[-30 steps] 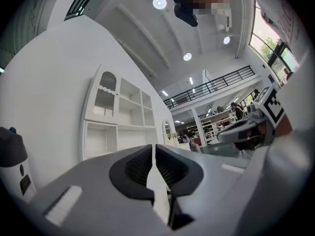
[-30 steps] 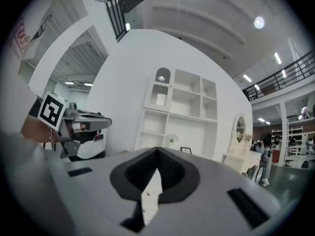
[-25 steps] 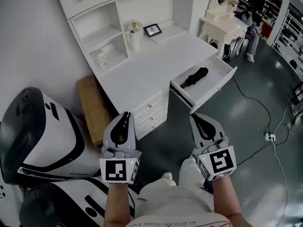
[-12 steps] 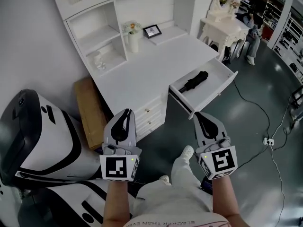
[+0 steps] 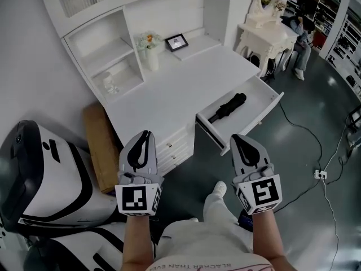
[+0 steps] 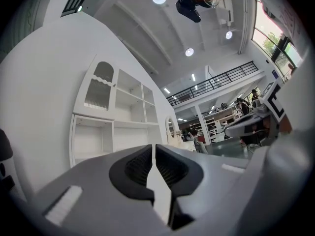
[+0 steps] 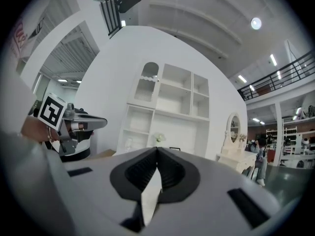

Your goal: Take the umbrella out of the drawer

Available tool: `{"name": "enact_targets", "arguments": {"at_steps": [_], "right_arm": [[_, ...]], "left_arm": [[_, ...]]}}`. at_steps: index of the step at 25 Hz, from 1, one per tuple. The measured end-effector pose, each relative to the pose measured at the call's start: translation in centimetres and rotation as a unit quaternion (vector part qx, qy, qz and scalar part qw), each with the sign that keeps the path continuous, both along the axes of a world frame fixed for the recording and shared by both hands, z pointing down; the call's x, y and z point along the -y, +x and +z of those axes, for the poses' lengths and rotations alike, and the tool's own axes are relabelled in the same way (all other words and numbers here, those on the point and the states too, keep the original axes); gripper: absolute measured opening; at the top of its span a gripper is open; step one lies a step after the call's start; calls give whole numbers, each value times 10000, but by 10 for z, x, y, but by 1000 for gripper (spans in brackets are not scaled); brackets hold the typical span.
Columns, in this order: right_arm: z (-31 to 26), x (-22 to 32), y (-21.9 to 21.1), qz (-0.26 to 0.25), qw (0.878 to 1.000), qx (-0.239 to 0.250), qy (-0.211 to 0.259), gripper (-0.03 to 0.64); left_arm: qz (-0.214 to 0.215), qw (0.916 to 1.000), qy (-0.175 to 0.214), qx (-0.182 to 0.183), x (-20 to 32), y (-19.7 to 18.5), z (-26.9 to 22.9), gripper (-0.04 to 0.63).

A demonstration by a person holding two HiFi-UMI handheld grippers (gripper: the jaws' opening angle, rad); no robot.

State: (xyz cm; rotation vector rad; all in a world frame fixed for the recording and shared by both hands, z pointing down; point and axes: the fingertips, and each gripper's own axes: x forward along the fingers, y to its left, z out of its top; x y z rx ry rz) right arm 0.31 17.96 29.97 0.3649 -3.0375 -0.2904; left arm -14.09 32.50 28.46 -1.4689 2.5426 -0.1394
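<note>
Black folded umbrella [image 5: 226, 106] lies diagonally inside open white drawer [image 5: 257, 97]. Left gripper [image 5: 145, 134]: jaws closed, empty, well apart from drawer, on its left. Right gripper [image 5: 237, 138]: jaws closed, empty, near drawer, no contact.

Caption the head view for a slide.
Both shut, left tongs and right tongs hover short of open drawer with umbrella.

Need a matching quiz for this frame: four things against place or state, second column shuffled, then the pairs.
1 umbrella
2 drawer
3 cardboard box
4 picture frame

A pulled open
B on the floor beside the desk
C lying in the drawer
D standing at the back of the desk

Pairs: 1-C, 2-A, 3-B, 4-D
</note>
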Motion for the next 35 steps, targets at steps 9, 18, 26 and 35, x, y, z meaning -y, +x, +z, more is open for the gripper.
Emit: {"name": "enact_targets", "arguments": {"at_steps": [9,18,26,35], "right_arm": [[1,93,-24,95,9999,54,-103,8],[3,190,-44,89,9998,-31,-178,8],[5,272,-36,318,9989,-64,-327,8],[14,334,-2,751,9959,-32,-507,8]], "left_arm": [[115,9999,-57,89,94,-20,-3,9],[252,9996,-106,119,199,-32,-3,9],[565,9980,-275,103,291,-27,-1,9],[1062,9927,-576,-64,362,4,6,9]]}}
